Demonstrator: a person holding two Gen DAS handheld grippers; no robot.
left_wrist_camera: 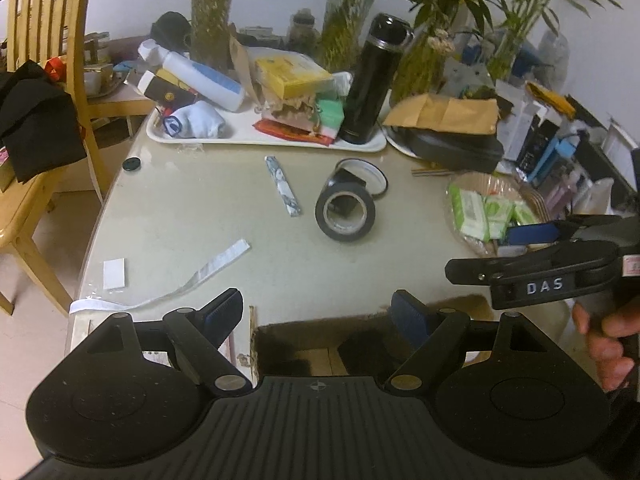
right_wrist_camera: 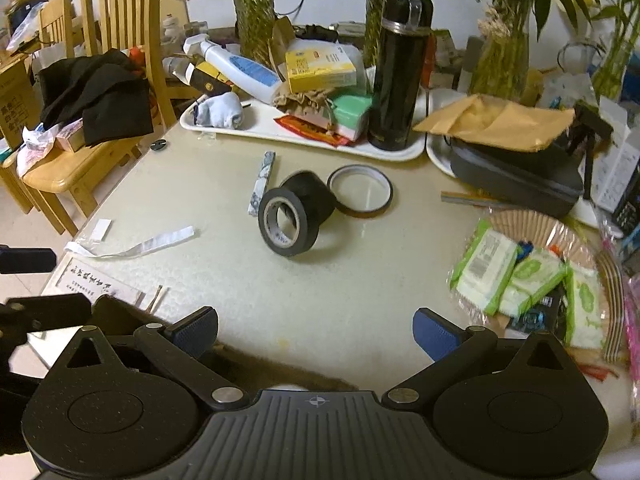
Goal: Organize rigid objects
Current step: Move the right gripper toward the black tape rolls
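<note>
Step in hand, as I judge it: approach, before any pick. Both grippers hang over the near edge of the table [right_wrist_camera: 352,296], pitched downward, with nothing carried.

Left gripper [left_wrist_camera: 318,310]: jaws apart, empty; only bare tabletop and the table edge show between the blue pads. Right gripper [right_wrist_camera: 316,330]: jaws apart, empty. In the left wrist view the right gripper enters at 3 o'clock, a hand [left_wrist_camera: 608,344] wrapped on its grip.

Likely task item: black tape roll [right_wrist_camera: 294,216], at 12 o'clock from the right gripper, mid-table, well apart from both sets of fingers. It is tipped, leaning against something dark behind it, which I cannot identify. The core is grey with some printing. A thin flat ring, probably a narrow tape roll [right_wrist_camera: 360,192], lies flat, touching it at about 2 o'clock.

Other loose items: a small patterned stick packet [right_wrist_camera: 262,188] at 10 o'clock of the roll, and a white paper strip [right_wrist_camera: 140,246] towards 8 o'clock.

The white tray [right_wrist_camera: 304,142] at 12 o'clock, beyond the roll, holds a black thermos [right_wrist_camera: 400,72], boxes and a bottle; it is crowded.

Next move, in my estimate: reach forward, straddle the roll's rim, close. Risk: a tipped roll may roll or drop flat when touched.
</note>
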